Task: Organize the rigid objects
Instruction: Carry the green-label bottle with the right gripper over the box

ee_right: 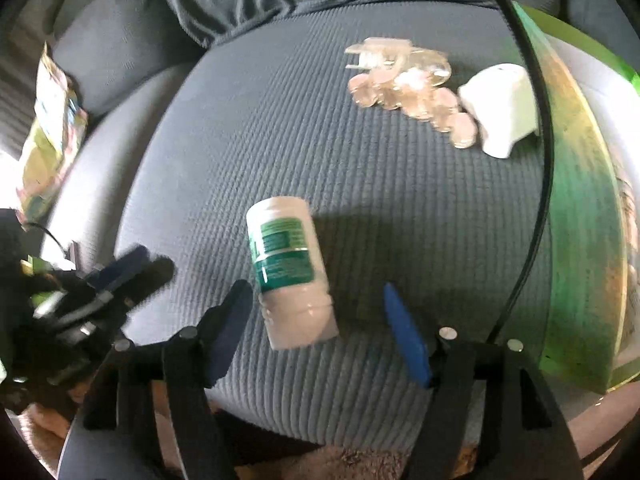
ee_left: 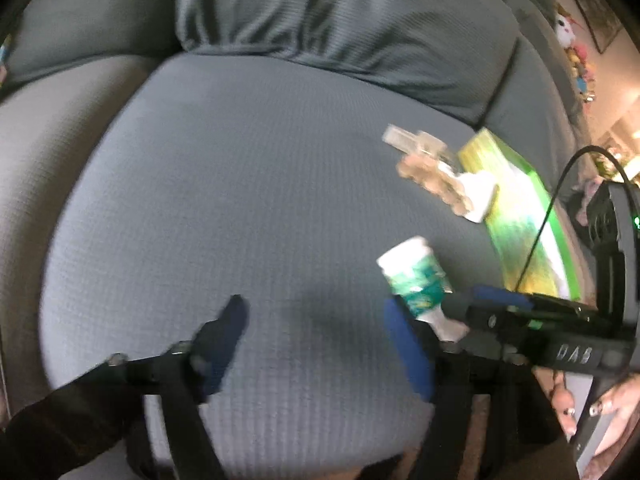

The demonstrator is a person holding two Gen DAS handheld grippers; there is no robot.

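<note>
The white bottle with a green label (ee_right: 290,270) lies on the grey sofa cushion (ee_right: 280,128) between the right gripper's (ee_right: 320,320) wide-apart jaws. The left gripper (ee_left: 316,328) hovers to its left, jaws also apart. Far right, a blurred clear item, perhaps a beaded piece (ee_right: 404,88), touches a white block (ee_right: 500,108) beside a green box (ee_right: 584,216).

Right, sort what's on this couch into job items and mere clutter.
Job items: white bottle with green label, white block, clear plastic piece, bead string, green box.

Clutter: snack packet, stuffed toys, grey cushion.
</note>
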